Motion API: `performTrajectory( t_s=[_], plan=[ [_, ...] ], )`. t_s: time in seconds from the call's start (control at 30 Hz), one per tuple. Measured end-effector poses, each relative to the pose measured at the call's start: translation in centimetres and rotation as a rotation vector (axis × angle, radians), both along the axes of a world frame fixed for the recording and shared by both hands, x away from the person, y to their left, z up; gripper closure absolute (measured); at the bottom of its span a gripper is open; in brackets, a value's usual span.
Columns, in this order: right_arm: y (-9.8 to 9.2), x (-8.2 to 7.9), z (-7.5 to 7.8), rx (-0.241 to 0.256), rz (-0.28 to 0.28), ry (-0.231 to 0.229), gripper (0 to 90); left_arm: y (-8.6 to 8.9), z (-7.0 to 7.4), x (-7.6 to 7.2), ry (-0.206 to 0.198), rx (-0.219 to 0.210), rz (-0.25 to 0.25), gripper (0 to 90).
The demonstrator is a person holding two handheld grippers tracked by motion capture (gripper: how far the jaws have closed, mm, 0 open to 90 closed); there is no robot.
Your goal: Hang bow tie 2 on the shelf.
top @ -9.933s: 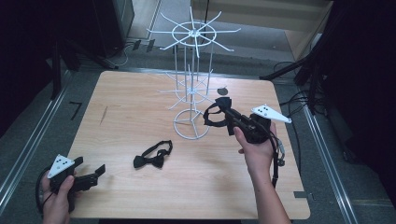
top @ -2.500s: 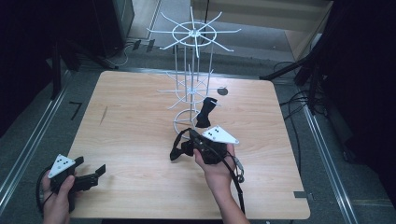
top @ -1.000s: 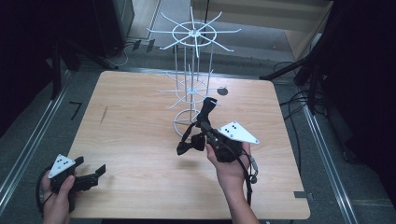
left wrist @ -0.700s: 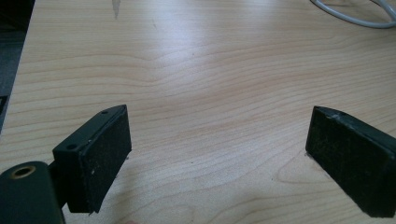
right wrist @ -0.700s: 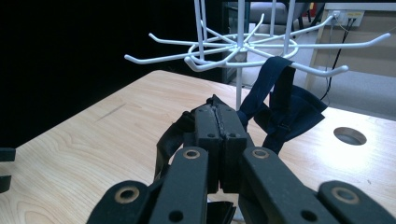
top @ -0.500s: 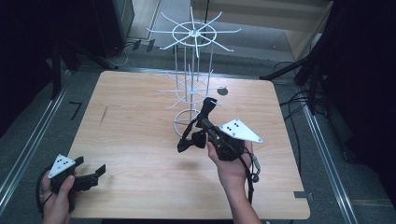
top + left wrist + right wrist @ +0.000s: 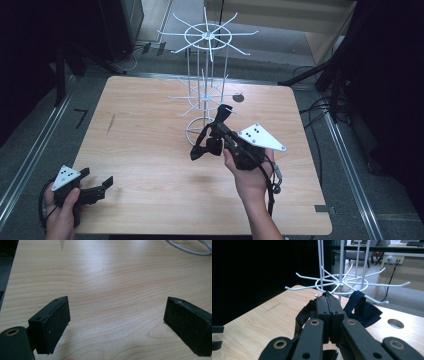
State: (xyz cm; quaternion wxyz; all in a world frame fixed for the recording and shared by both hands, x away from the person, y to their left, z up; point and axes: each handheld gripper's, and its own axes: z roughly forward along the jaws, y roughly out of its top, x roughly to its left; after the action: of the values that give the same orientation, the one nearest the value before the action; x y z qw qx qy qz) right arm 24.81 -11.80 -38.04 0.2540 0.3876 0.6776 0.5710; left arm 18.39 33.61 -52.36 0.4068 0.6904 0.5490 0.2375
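Observation:
A white wire rack (image 7: 205, 95) with hooked arms stands at the table's middle back. My right gripper (image 7: 218, 131) is shut on the strap of a black bow tie (image 7: 204, 148), which dangles above the table just in front of the rack's base ring. In the right gripper view the shut jaws (image 7: 327, 297) point at the lower ring of hooks (image 7: 344, 283), with the held strap (image 7: 302, 315) drooping to their left. A second dark bow tie (image 7: 223, 111) (image 7: 362, 307) hangs on a lower hook beside the gripper's tip. My left gripper (image 7: 95, 186) (image 7: 117, 322) rests open at the near left corner, with nothing between its pads.
A round hole (image 7: 238, 98) (image 7: 395, 323) sits in the wooden tabletop (image 7: 140, 130) behind the rack. Metal rails and cables run along the floor on both sides. A cable (image 7: 272, 180) trails from the right gripper over the wrist.
The bow tie that lay on the table is now held by the right gripper, lifted and carried right toward the rack. Over the last second it shifted only slightly. The left gripper stayed still.

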Motion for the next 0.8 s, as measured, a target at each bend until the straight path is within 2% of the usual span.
performTrajectory(
  t_s=[0.8],
  plan=[
    [0.4, 0.0, 1.7, 0.011, 0.007, -0.034, 90.0, 0.0, 0.0, 0.0, 0.0, 0.001, 0.0, 7.4]
  ],
)
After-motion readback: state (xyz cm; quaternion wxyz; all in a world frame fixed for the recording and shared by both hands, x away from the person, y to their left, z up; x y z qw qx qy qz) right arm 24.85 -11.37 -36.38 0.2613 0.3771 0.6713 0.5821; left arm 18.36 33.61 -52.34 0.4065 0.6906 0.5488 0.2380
